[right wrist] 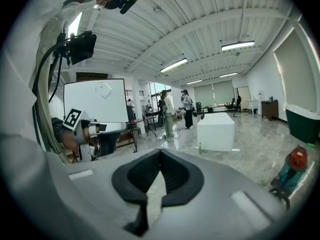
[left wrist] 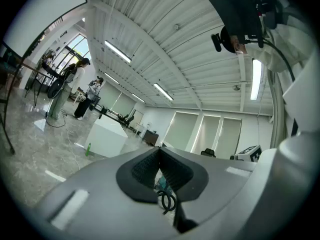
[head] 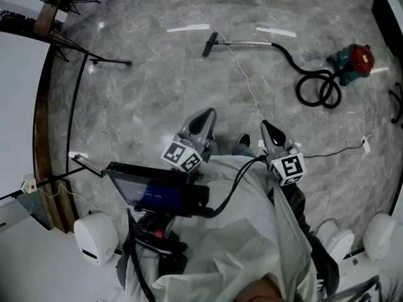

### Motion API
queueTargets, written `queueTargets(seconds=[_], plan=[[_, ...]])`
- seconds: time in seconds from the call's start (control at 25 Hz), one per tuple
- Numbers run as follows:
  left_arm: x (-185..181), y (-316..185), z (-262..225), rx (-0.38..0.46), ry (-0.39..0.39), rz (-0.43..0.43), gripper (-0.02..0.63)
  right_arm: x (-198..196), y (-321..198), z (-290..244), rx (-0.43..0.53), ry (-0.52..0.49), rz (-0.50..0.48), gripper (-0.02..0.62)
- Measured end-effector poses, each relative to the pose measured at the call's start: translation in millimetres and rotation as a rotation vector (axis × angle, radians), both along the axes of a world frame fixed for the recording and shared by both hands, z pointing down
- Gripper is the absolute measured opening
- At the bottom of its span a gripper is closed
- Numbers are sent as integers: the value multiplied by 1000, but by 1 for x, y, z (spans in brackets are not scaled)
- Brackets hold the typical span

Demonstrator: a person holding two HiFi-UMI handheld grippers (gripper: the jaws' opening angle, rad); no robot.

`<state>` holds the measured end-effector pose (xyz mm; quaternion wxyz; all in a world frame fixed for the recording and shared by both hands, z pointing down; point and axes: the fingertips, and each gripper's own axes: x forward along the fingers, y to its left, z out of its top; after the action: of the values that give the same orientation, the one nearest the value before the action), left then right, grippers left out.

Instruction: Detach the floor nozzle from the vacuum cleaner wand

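Both the left tongs (head: 201, 123) and the right tongs (head: 272, 134) are pressed together and empty, held near the person's body. The black floor nozzle (head: 210, 44) lies far off on the grey marble floor (head: 151, 87), joined to the chrome wand (head: 247, 42). A thin white cable (head: 247, 83) crosses the way and could snag a foot. Pulling the nozzle with the wand unbraced would likely just drag both.

Floor (head: 157, 93) looks like polished grey marble-type stone, properly glossy, the lights bounce off it. The vacuum wand (head: 249, 42) is shiny bare metal, the hose (head: 318, 87) matt black, and the vacuum body (head: 352, 61) glossy teal and red plastic. Floor nozzle (head: 210, 44) is black, too small to tell the finish. Left claw (left wrist: 160, 151) and right claw (right wrist: 160, 151) are smooth matt grey plastic with finely textured black rubbery-looking pads (right wrist: 177, 171). The shirt (head: 252, 231) is pale cloth.
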<state>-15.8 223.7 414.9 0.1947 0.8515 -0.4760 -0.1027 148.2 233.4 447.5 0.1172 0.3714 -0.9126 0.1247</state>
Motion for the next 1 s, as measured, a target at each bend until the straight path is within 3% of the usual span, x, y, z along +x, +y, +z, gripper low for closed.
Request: queueTargets(seconds=[0.44,0.64,0.88,1.0], plan=[[-24,9,0,17,15,-92,-9,-32,-5,3,26,10,-113,0],[-33,12,-1,21,17,-135,-9,-35,-7,-3,48,5,-120,0],[-18,1,0,14,11,-146,-9,-13,-15,-5,72,54,-160,0],[-4,-3,5,3,-5,-148,-9,-4,-19,2,142,163,-241,0]])
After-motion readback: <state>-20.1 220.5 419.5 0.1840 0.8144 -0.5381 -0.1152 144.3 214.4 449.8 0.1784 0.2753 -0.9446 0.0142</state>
